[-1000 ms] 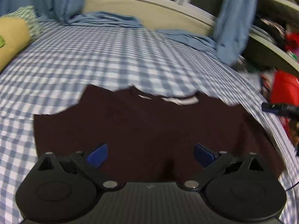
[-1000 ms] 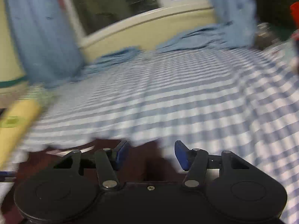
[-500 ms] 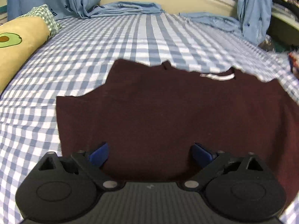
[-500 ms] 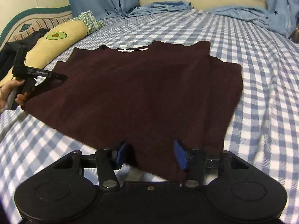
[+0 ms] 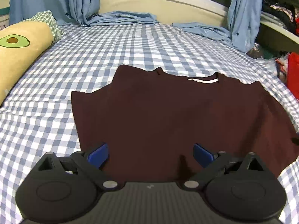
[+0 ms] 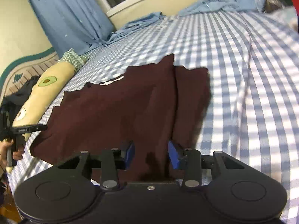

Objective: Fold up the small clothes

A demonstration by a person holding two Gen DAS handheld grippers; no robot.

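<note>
Half a second on, my right gripper has swung round and tilted, so the dark maroon T-shirt now runs up its view at a slant, while my left gripper has shifted so that the shirt's left sleeve edge sits closer to its blue pads. I see the shirt lying spread flat on the blue-and-white checked bedsheet, collar away from me with a pale neck label showing. Its right sleeve is folded in along a straight crease in the right wrist view. My left gripper hovers at the shirt's near hem, jaws spread wide with nothing between them. My right gripper sits at the hem near the folded sleeve, jaws parted, with cloth lying in the gap; I cannot tell whether the pads touch it. In the right wrist view the left gripper's black frame appears at the shirt's far corner, held by a hand. A yellow avocado-print bolster lies along the left side of the bed. Blue star-patterned curtains hang at the window beyond, with a crumpled light blue cloth at their foot.
</note>
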